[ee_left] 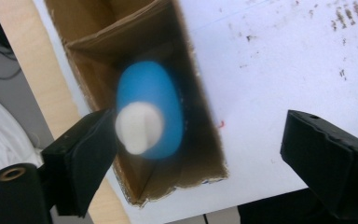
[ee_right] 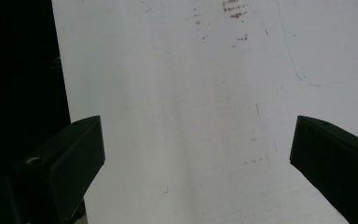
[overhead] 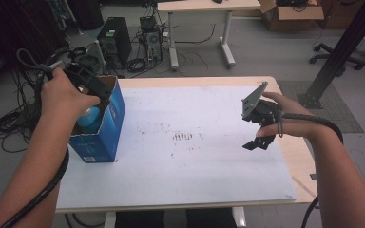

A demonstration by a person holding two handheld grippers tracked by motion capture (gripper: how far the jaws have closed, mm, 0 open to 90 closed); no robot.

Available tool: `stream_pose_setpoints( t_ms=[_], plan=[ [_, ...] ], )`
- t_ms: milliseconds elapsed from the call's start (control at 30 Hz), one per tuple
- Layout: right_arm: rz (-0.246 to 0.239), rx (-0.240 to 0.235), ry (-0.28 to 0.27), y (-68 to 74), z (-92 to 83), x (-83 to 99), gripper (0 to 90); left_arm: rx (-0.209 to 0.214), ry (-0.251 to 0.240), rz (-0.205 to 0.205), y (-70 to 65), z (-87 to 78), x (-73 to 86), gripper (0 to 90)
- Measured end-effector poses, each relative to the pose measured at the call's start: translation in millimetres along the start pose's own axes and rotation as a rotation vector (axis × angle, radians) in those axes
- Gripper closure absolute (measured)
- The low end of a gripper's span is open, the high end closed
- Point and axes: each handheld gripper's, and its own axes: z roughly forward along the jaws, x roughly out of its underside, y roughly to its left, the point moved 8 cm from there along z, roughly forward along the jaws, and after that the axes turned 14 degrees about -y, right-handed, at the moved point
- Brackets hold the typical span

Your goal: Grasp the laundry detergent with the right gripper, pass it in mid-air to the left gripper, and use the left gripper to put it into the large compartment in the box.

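Observation:
An open blue cardboard box [overhead: 108, 128] stands upright near the left edge of the white table [overhead: 195, 175]. Inside it stands a blue bottle [overhead: 89, 118] with a white cap. In the left gripper view I look down into the box [ee_left: 98, 28] and onto the bottle [ee_left: 156, 93]; its cap sits beside one jaw, lower down, and nothing is clamped. My left gripper [overhead: 95, 90] [ee_left: 200, 126] hangs over the box's mouth, jaws wide apart. My right gripper [overhead: 256, 142] [ee_right: 196, 135] hovers open over the table's right side, nothing between its jaws.
Brownish smudges [overhead: 183, 137] mark the middle of the table. On the floor behind are a black computer tower [overhead: 114, 40], tangled cables [overhead: 9, 123], a second desk [overhead: 204, 7], a cardboard carton [overhead: 290, 14] and a chair base [overhead: 335, 59]. A black slanted post [overhead: 342, 47] rises at right.

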Motion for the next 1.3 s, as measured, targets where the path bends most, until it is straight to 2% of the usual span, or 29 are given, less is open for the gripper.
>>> stream_pose_setpoints(
  t_ms=[167, 300, 367, 567, 700, 833, 867, 967, 1067, 1167, 1200, 1233, 1300],
  plan=[
    [-0.001, 0.005, -0.001, 0.7, -3.2, 0.5, 3.0, 0.017, 0.019, 0.06, -12.7, -5.6, -2.8, 8.0],
    [0.001, 0.008, 0.0, 1.3, -5.0, 1.6, 3.0, 0.04, 0.033, 0.129, -25.5, -7.4, -4.6, 4.2],
    [0.0, 0.009, 0.002, 1.4, -5.8, 1.9, 3.0, 0.045, 0.046, 0.185, -32.3, -6.9, -5.3, 0.2],
    [-0.002, 0.01, 0.008, 0.9, -7.9, 0.2, 3.0, 0.124, 0.045, 0.295, -58.0, -4.6, -7.9, 0.2],
    [-0.005, 0.006, 0.017, 1.1, -7.7, -1.3, 3.0, 0.187, 0.043, 0.402, -76.5, -1.2, -9.1, 0.2],
    [-0.011, 0.002, 0.028, 0.2, -6.8, -3.6, 3.0, 0.204, 0.047, 0.556, -93.1, 4.1, -8.7, 0.2],
    [-0.014, -0.001, 0.034, -0.1, -6.5, -4.1, 3.0, 0.211, 0.048, 0.584, -96.0, 5.5, -8.2, 0.2],
    [-0.023, -0.004, 0.044, -0.7, -5.8, -7.6, 3.0, 0.248, 0.071, 0.692, -107.2, 12.2, -3.9, 0.2],
    [-0.023, -0.008, 0.067, -0.9, -4.9, -12.0, 3.0, 0.285, 0.097, 0.774, -114.6, 17.4, 0.5, 0.2],
    [-0.026, -0.011, 0.077, -1.3, -4.4, -14.0, 3.0, 0.332, 0.107, 0.836, -120.5, 19.9, 3.6, 0.2],
    [-0.026, -0.015, 0.091, -1.3, -3.9, -15.4, 3.0, 0.362, 0.11, 0.877, -123.0, 20.5, 4.1, 0.2],
    [-0.026, -0.015, 0.091, -1.3, -3.9, -15.4, 3.0, 0.362, 0.11, 0.877, -123.0, 20.5, 4.1, 0.2],
    [-0.028, -0.015, 0.099, -1.8, -2.8, -16.5, 3.0, 0.381, 0.101, 0.91, -124.5, 21.5, 3.6, 0.2]
  ],
)
